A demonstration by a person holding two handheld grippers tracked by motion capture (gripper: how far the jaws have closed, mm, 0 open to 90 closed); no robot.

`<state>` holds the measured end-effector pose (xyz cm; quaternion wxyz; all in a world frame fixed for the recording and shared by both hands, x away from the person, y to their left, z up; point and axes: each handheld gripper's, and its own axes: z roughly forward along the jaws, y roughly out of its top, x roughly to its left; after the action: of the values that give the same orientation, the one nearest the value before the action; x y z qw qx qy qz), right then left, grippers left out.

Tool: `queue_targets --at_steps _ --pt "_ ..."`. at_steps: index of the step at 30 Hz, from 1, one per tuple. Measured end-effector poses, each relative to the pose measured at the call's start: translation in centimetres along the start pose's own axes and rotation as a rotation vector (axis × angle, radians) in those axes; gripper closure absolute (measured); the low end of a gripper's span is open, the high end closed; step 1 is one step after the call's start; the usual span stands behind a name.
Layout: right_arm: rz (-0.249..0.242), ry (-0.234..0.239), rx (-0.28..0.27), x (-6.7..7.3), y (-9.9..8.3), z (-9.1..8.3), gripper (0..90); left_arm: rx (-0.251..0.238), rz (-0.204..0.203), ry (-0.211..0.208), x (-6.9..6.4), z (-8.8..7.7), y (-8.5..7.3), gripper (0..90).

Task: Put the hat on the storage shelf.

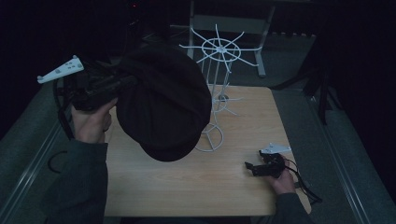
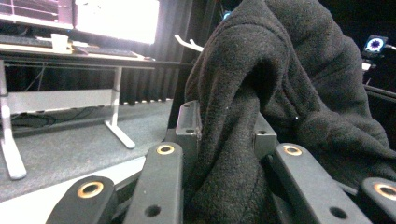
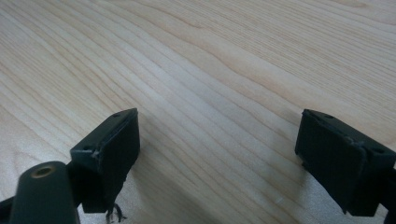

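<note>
In the high view the left gripper (image 1: 119,86) is raised above the left edge of the wooden table (image 1: 187,186), held by the person's left hand (image 1: 91,123), and its jaws pinch the edge of a black hat (image 1: 163,102) that hangs in the air over the tabletop. The hat is a soft, dark, rounded cap that covers part of the white wire rack (image 1: 217,79) standing behind it near the table's far side; whether the hat touches the rack cannot be told. In the left gripper view the black fleece of the hat (image 2: 261,107) is bunched between the two jaws, which press against it from both sides. The right gripper (image 1: 254,168) lies low on the table near its right front corner, with the right hand (image 1: 282,179) on it. In the right gripper view its jaws stand wide apart over bare wood (image 3: 210,70), with nothing between them
</note>
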<state>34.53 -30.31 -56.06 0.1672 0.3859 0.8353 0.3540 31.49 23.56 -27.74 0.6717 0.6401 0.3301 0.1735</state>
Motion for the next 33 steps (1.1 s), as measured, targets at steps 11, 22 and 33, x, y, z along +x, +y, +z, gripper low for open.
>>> queue_targets --at_steps 11,22,33 --pt "0.0 0.0 -0.001 0.0 0.0 0.0 13.7 -0.022 -0.003 -0.032 -0.5 1.4 0.7 73.7" --pt "0.001 -0.001 0.0 0.0 0.0 0.0 13.9 -0.03 -0.066 -0.063 0.0 4.3 0.5 73.6" --pt "0.001 -0.001 -0.003 0.0 0.0 0.0 13.9 0.066 -0.057 -0.012 0.4 8.5 -1.1 73.2"
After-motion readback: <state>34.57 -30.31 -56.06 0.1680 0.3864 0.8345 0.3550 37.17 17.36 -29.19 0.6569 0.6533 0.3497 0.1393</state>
